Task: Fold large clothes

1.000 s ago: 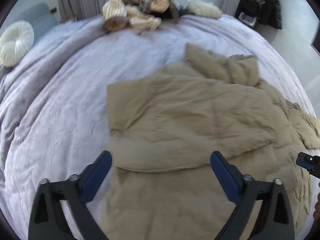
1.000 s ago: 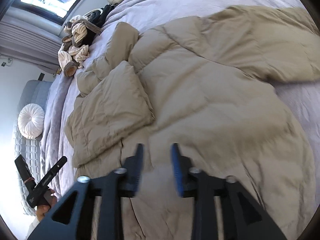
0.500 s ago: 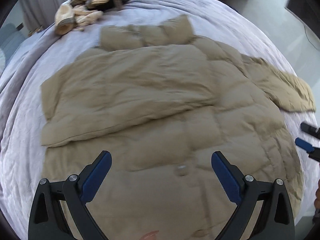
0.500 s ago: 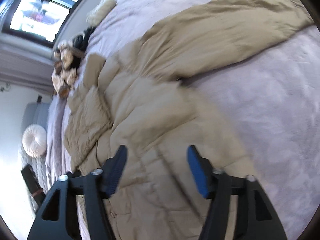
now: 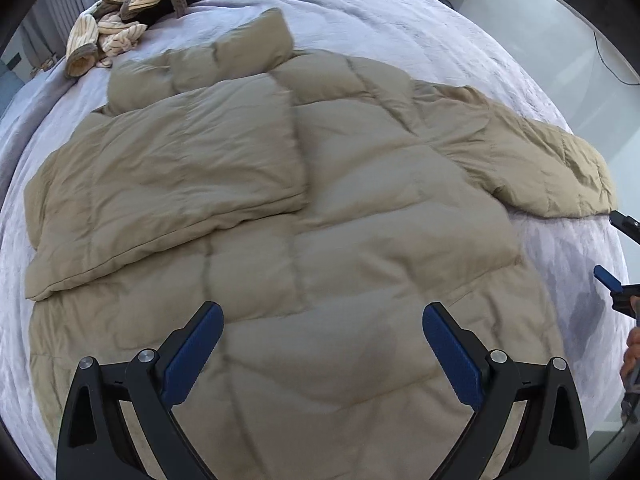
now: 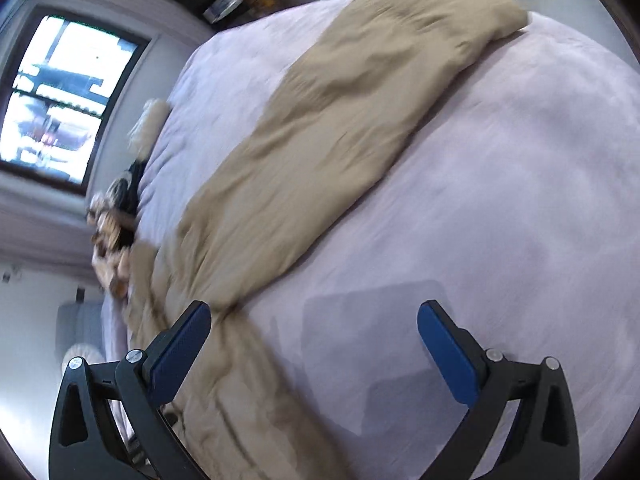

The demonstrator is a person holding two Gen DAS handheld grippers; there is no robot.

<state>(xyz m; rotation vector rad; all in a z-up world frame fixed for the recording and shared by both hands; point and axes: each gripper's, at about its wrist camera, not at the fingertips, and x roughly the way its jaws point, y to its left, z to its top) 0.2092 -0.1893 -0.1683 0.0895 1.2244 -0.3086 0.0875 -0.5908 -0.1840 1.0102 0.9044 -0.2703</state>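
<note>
Where we look down the left wrist view: the tan puffer coat (image 5: 304,216) lies spread flat on the lilac bedspread (image 5: 400,16).
Coat layout: we see 1 sleeve folded across the coat's left half and the other sleeve (image 6: 360,92) stretched out to the coat's right over bare bedspread.
Left gripper (image 5: 322,348): we hold it above the coat's near hem, pointing steeply down, its 2 blue pads wide apart with nothing gripped; only coat fabric shows below the gap.
Right gripper (image 6: 314,344): we see its jaws opening, already spread wide and empty; its left finger hangs over the coat's edge, its right finger over bedspread beside the coat.
Right gripper from the left view: its tips (image 5: 618,256) sit at the coat's right, clear of the outstretched sleeve.
Beyond the coat: a heap of striped clothes (image 5: 120,20) lies at the bedspread's far edge.
</note>
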